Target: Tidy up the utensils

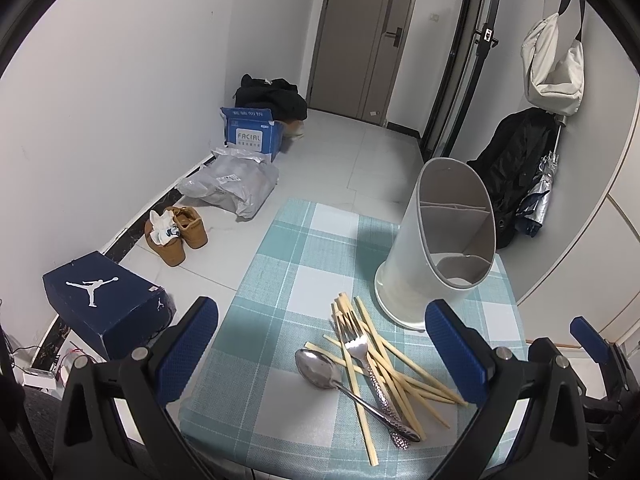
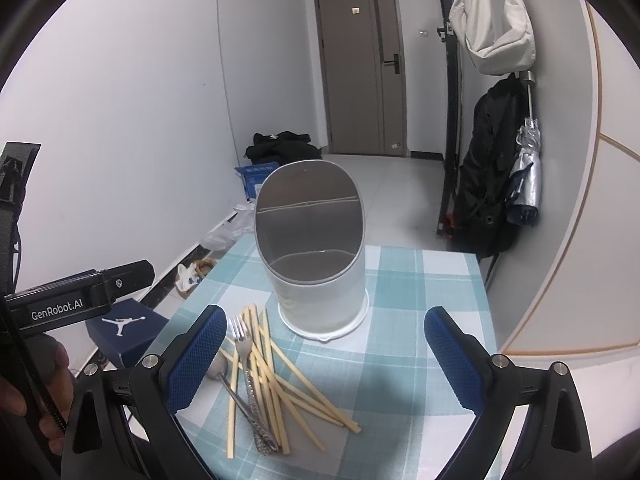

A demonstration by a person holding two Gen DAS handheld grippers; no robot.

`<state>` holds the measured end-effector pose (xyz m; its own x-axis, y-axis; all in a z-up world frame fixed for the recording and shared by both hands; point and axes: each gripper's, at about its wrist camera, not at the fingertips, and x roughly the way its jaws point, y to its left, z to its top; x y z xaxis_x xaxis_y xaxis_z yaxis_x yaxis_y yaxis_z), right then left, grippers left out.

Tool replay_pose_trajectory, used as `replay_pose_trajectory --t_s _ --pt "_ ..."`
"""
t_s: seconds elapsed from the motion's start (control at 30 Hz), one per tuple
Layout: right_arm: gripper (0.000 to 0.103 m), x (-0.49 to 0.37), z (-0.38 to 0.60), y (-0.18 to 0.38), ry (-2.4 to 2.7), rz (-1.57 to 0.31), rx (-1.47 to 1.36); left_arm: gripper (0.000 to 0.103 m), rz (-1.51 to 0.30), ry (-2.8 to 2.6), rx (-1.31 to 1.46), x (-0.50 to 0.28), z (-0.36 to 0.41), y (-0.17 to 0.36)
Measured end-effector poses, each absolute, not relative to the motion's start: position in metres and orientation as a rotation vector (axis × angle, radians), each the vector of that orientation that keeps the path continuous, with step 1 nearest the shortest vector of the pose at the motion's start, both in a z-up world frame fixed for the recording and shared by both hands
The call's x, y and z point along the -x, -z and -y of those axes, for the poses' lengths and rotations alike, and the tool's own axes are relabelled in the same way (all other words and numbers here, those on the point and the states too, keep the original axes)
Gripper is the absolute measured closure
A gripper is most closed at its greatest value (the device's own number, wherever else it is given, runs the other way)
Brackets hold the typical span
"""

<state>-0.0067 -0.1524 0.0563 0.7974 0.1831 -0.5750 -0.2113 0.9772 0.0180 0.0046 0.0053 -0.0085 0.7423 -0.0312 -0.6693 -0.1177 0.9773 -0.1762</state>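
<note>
A loose pile of wooden chopsticks (image 1: 394, 364) (image 2: 280, 380) lies on the teal checked tablecloth (image 1: 280, 280) (image 2: 400, 360), with a metal fork (image 1: 358, 346) (image 2: 242, 340) and a metal spoon (image 1: 318, 368) (image 2: 218, 366) on top. Behind the pile stands a white slanted utensil holder (image 1: 436, 248) (image 2: 316, 248) with inner dividers and nothing in it. My left gripper (image 1: 320, 352) hovers open over the pile. My right gripper (image 2: 324, 364) is open too, above the cloth just right of the pile. Its left finger hides most of the spoon.
The small table ends close on all sides, with tiled floor beyond. On the floor at left sit a navy shoebox (image 1: 104, 300), brown shoes (image 1: 176, 232), a plastic bag (image 1: 232, 184) and a blue carton (image 1: 250, 132). Bags and an umbrella (image 2: 524, 176) hang at right.
</note>
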Motion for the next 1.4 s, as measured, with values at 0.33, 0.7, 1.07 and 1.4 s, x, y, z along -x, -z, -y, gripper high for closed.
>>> replay_pose_trajectory --t_s 0.33,0.7,1.07,1.4 --pt "0.003 0.007 0.154 -0.055 -0.213 -0.622 0.037 0.001 -0.737 -0.044 0.213 -0.005 -0.003 0.011" --pt "0.003 0.007 0.154 -0.054 -0.229 -0.625 0.034 0.001 -0.736 -0.045 0.211 -0.005 -0.002 0.011" --pt "0.003 0.008 0.153 -0.055 -0.259 -0.623 0.026 0.001 -0.739 -0.046 0.223 -0.005 -0.004 0.010" --pt "0.003 -0.005 0.144 -0.041 -0.297 -0.688 0.055 0.001 -0.761 -0.074 0.291 -0.017 -0.028 0.013"
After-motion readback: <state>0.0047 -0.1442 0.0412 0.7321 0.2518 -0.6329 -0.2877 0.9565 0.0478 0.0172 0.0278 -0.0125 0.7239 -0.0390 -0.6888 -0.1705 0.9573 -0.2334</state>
